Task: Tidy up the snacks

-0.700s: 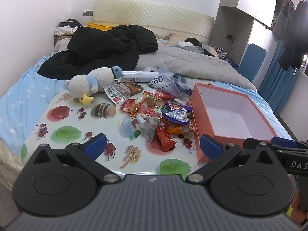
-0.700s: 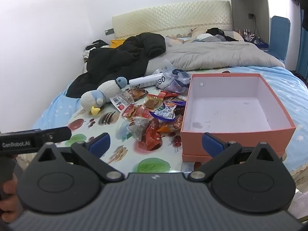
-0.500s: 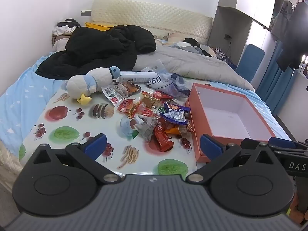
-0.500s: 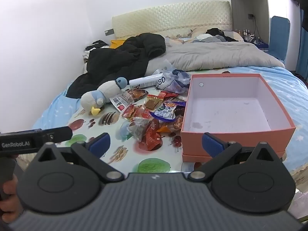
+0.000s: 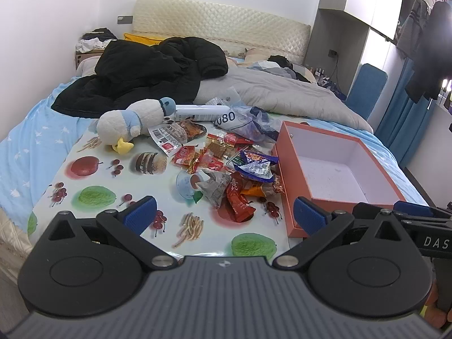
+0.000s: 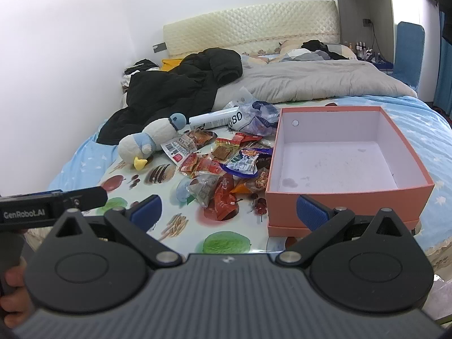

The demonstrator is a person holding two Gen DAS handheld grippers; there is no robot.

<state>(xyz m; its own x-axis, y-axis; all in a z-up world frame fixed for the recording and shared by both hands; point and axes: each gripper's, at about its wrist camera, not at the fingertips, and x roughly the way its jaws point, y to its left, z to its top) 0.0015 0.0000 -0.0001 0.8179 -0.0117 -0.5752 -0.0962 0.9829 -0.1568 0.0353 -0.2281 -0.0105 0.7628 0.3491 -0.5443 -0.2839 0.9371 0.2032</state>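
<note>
Box (image 6: 347, 197), orange, runs lengthwise away from me, snack packets (image 5: 226, 166) piled just left. I read "080" on the plastic bag (image 5: 240, 120). My left gripper (image 5: 224, 214) and right gripper (image 6: 228, 210) both gape, empty.

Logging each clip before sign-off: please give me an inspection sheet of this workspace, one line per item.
Surface: fruit-print tablecloth laid over the bed.
Job's things: snack packets heaped loose on the cloth; orange box beside them, holding no snacks.
Clutter: plush duck, white tube, crumpled plastic bag, black coat.
Grippers: left gripper and right gripper both open, holding nothing, short of the pile.
Cables: one hanging from a wall socket.
Surroundings: headboard, grey duvet, blue chair.
</note>
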